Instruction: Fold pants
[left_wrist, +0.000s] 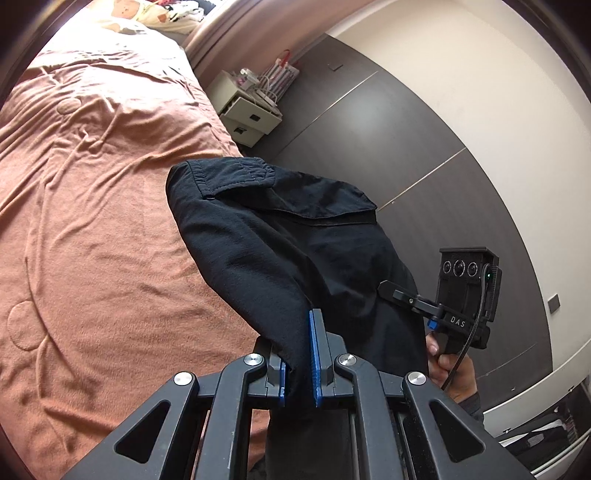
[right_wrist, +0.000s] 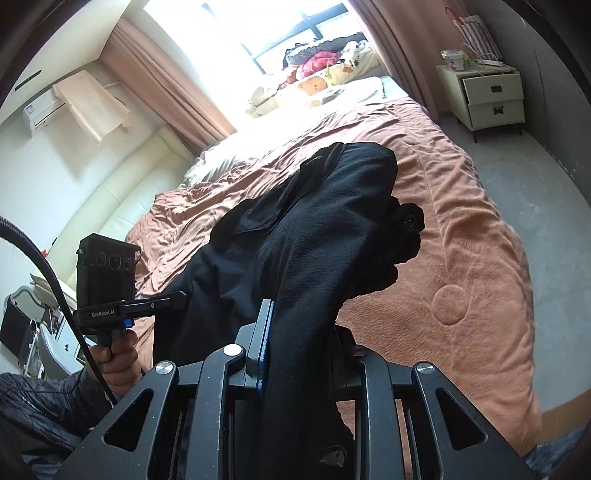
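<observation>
Holding the black pants (left_wrist: 295, 236) in the air above the bed (left_wrist: 92, 221), the left gripper (left_wrist: 300, 365) and right gripper (right_wrist: 295, 354) each have jaws clamped on the fabric, likely so it hangs straight before being laid flat for folding.

Each gripper is matte black, with triangular cut-outs in its linkage arms, round silver screws at the pivots and ribbed blue pads on the fingers. The left gripper (left_wrist: 299, 363) appears in the right wrist view as a black camera box with three round lenses, lettered "GenRobot.AI", trailing a black cable (right_wrist: 55, 291). The right gripper (right_wrist: 295, 354) carries white letters "DAS". A dark quilted sleeve (right_wrist: 33, 410) covers the left arm.
</observation>
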